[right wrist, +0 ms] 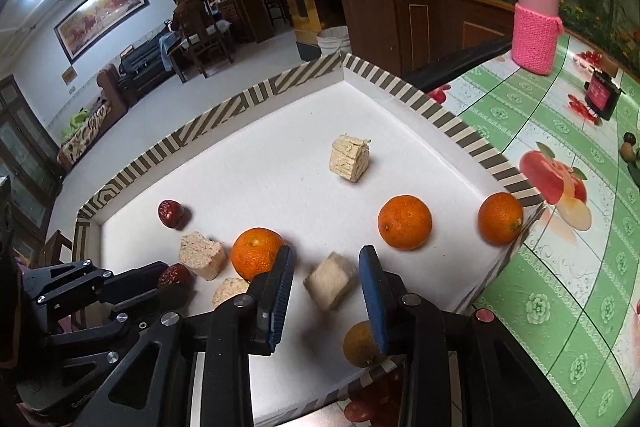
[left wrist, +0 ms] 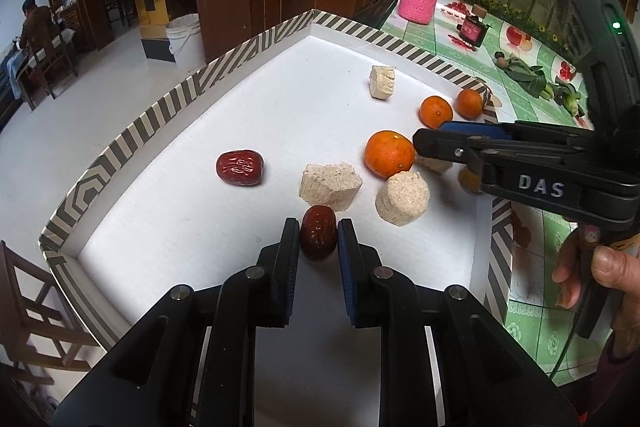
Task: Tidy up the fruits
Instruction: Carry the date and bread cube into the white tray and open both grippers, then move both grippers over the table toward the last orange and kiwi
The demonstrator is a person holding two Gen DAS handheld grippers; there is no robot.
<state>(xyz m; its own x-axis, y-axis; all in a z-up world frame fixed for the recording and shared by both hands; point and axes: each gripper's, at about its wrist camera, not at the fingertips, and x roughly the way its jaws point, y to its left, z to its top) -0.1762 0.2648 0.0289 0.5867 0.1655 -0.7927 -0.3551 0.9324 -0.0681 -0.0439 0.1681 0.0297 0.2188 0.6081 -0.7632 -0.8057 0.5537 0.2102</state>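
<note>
A wood-panelled dining room with thermos flasks on a sideboard lies behind a counter (right wrist: 532,267) covered in green floral oilcloth, on which sits a shallow white cardboard tray with a grey-striped rim (left wrist: 256,39). At the bottom centre of the left wrist view, the left gripper (left wrist: 319,241) is clamped on a dark red wrinkled jujube (left wrist: 318,233), its jaws close together against the fruit's sides, probably to carry it toward the second red jujube (left wrist: 240,167) lying at centre left. In the right wrist view the right gripper (right wrist: 326,277) stands parted, pads clear of the pale beige crumbly cake block (right wrist: 330,281) between them; whether it means to take this piece I cannot tell. A bright orange round tangerine (right wrist: 256,253) touches its left finger and could get nudged; a shadowed yellowish tangerine (right wrist: 360,345) sits under the right finger. Two more tangerines (right wrist: 405,222) lie toward the right rim, and other cake pieces crowd the middle. A pink knit-sleeved bottle (right wrist: 536,35) stands well apart, upper right.
</note>
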